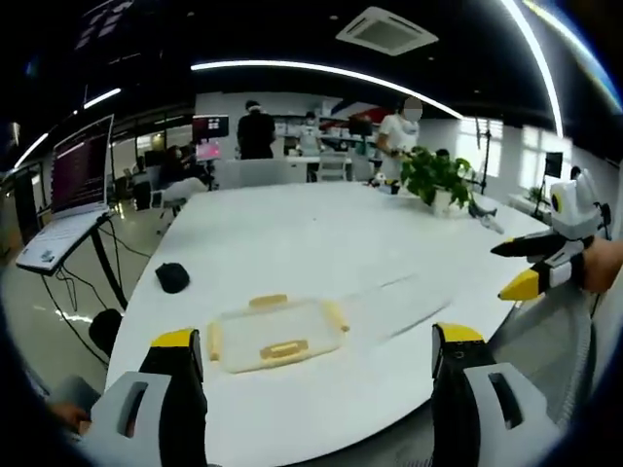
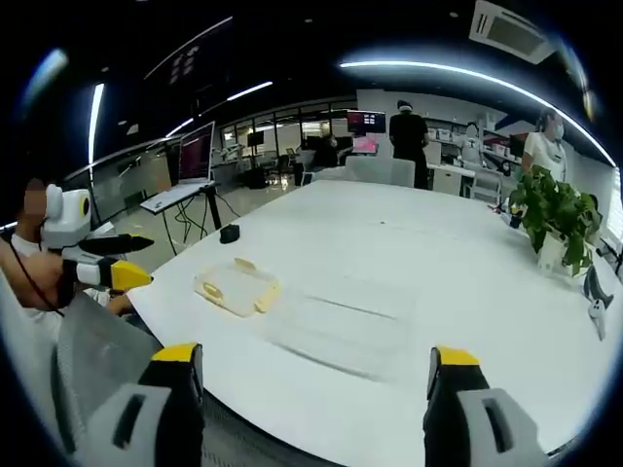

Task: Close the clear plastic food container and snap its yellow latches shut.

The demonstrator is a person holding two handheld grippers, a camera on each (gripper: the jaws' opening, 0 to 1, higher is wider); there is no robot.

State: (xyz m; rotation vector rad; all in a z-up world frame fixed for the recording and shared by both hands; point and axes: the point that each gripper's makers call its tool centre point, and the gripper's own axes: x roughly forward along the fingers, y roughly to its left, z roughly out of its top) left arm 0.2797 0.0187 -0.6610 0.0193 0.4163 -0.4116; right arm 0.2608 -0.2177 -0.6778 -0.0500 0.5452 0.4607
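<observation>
Lid (image 1: 277, 336) with yellow latches lies beside the clear container (image 2: 343, 326) on the bench (image 1: 321, 243). Both grippers' jaws are released; lid should be aligned squarely before pressing.

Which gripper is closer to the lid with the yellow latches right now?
Left, by the look of it. The lid lies on the white table just beyond the left gripper. In the right gripper view, the lid sits farther off, left of the right gripper.
</observation>
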